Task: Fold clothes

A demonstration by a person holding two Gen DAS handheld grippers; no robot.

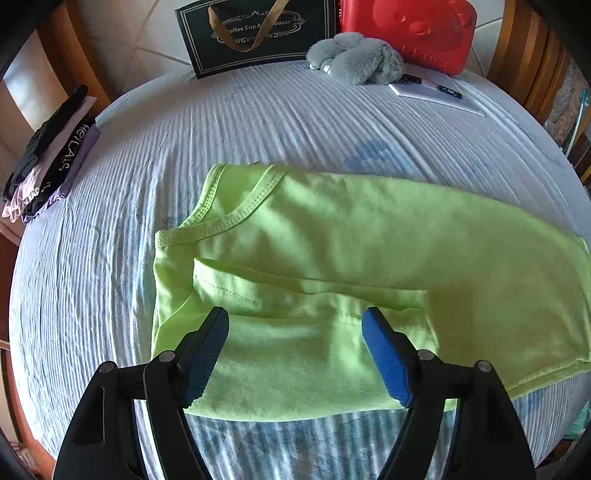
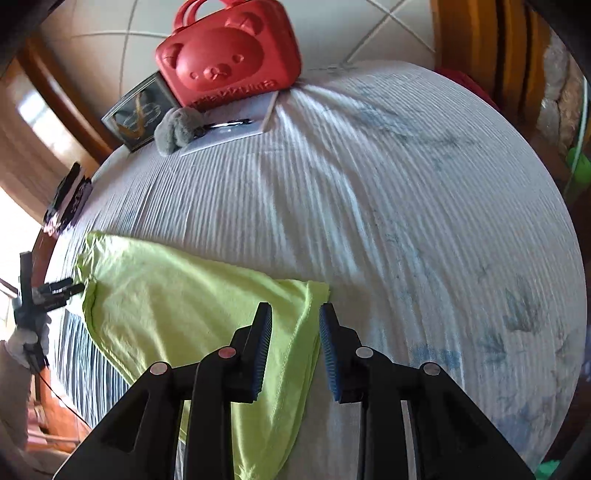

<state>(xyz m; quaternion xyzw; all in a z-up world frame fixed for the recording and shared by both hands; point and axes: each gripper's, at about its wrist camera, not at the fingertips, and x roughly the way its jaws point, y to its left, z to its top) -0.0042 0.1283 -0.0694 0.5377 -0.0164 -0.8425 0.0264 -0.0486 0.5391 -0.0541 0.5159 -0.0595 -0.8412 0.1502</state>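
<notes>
- Left wrist view: lime-green cotton-knit T-shirt (image 1: pixel 332 266) lies partly folded on the white ribbed bedspread (image 1: pixel 221 122), this side of the red bear-face plastic case (image 1: pixel 410 29).
- Left gripper (image 1: pixel 295 356) hovers above the shirt's near edge, blue ribbed pads wide apart, nothing clamped.
- Shirt looks light, limp and non-slip, so it should drape rather than hold shape. Best pinch points, I'd say: stitched neckline, sleeve hem or bottom hem, where the layers are thicker.
- Right wrist view: same shirt (image 2: pixel 177 295) lies well this side of the red case (image 2: pixel 229 66); its hemmed corner sits under the right gripper (image 2: pixel 295 350).
- Jaws narrowly parted, pads not pressing on the cloth.
- Bedspread is soft and ridged, so dragging may bunch the shirt.
</notes>
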